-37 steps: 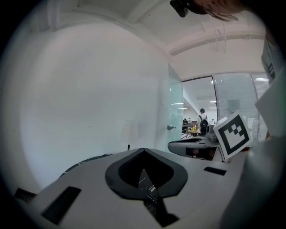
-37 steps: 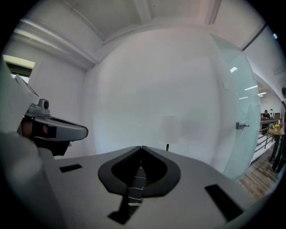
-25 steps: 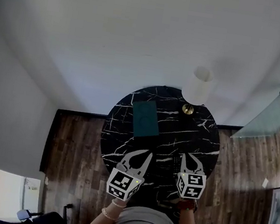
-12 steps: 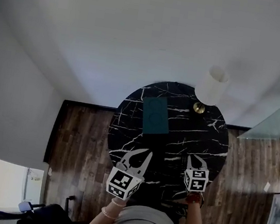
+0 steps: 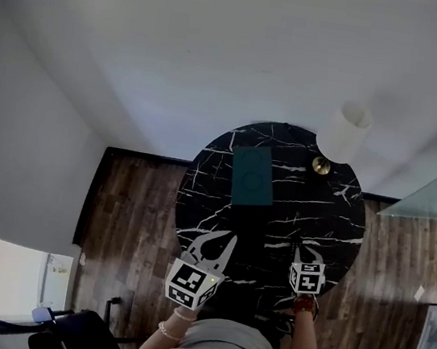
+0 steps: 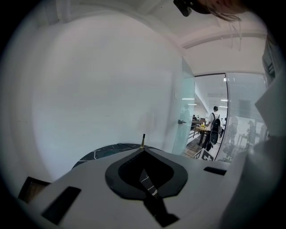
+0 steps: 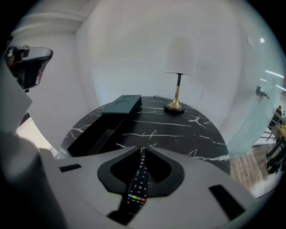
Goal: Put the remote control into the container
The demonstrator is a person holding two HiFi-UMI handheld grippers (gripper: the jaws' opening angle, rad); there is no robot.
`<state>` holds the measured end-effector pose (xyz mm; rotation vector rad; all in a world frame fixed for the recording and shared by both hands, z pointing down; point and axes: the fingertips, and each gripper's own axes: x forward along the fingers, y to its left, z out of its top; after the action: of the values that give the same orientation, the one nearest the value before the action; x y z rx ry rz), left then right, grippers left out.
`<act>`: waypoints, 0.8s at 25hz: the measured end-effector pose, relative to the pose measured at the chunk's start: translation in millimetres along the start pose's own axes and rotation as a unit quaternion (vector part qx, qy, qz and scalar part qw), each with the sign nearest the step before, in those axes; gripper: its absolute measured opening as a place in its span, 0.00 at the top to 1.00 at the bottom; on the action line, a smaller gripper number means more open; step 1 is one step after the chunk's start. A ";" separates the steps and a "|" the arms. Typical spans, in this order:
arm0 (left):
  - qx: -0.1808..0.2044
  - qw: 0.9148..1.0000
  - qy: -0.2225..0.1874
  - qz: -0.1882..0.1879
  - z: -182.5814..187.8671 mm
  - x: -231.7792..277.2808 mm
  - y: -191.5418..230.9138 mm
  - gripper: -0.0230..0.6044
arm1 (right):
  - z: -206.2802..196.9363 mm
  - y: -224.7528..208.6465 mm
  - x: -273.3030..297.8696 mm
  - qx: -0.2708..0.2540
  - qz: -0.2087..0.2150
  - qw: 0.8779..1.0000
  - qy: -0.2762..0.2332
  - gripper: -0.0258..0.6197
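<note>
The right gripper (image 7: 142, 150) has come down toward the round black marble table (image 5: 334, 219). In the head view it looks smaller and lower than it did a second ago, and it tips more steeply downward. Its jaws are pressed together at the tips with nothing pinched between them, the same as a second ago. The remote control (image 7: 137, 188) lies flat on the table just under those closed jaws. It shows through the opening behind the tips, with its coloured buttons toward the camera. It is near the person's edge of the table, on the right side.

The container, a dark green box (image 5: 252, 176), sits toward the far left part of the tabletop, well apart from the remote. A lamp (image 5: 344, 131) with a white shade and a brass foot stands at the far right rim. Box and lamp keep the same places on the table. The whole table now sits further right and a little lower in the head view, because the head camera has shifted.

The left gripper (image 6: 143, 151) hangs over the near left part of the table, little changed from before. Its jaws are closed tip to tip and hold nothing, with only veined tabletop showing through the gap behind them.
</note>
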<state>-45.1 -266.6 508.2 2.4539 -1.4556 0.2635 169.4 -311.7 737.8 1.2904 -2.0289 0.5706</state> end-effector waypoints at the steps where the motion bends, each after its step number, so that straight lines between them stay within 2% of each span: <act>1: 0.000 1.000 0.001 0.002 -0.3 -0.6 1.4 0.95 | -3.7 -0.1 3.7 0.004 0.001 1.000 0.006 0.93; 2: -0.001 1.000 0.001 0.003 -0.5 -1.2 2.8 0.95 | -7.7 0.0 7.7 0.004 0.002 1.000 0.012 0.93; 4: -0.002 1.000 0.002 0.007 -0.8 -2.7 5.0 0.95 | -16.7 1.1 15.9 0.001 0.006 1.000 0.029 0.83; 7: -0.004 1.000 0.003 0.013 -3.0 -5.9 9.1 0.95 | -31.1 3.4 27.2 0.000 0.010 0.998 0.055 0.75; 9: -0.006 1.000 0.004 0.018 -4.6 -8.1 13.3 0.95 | -41.5 3.1 35.7 -0.006 0.003 0.997 0.073 0.65; 11: -0.009 1.000 0.005 0.023 -5.7 -10.2 17.7 0.95 | -49.7 1.5 41.9 -0.019 -0.008 0.996 0.088 0.61; 20: -0.017 0.999 0.011 0.042 -10.9 -15.7 29.3 0.95 | -72.2 -4.1 56.6 -0.032 -0.035 0.989 0.139 0.58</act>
<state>-78.5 -263.4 518.1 2.3586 -1.5433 0.2786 177.7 -300.7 828.6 1.1693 -1.7519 0.6115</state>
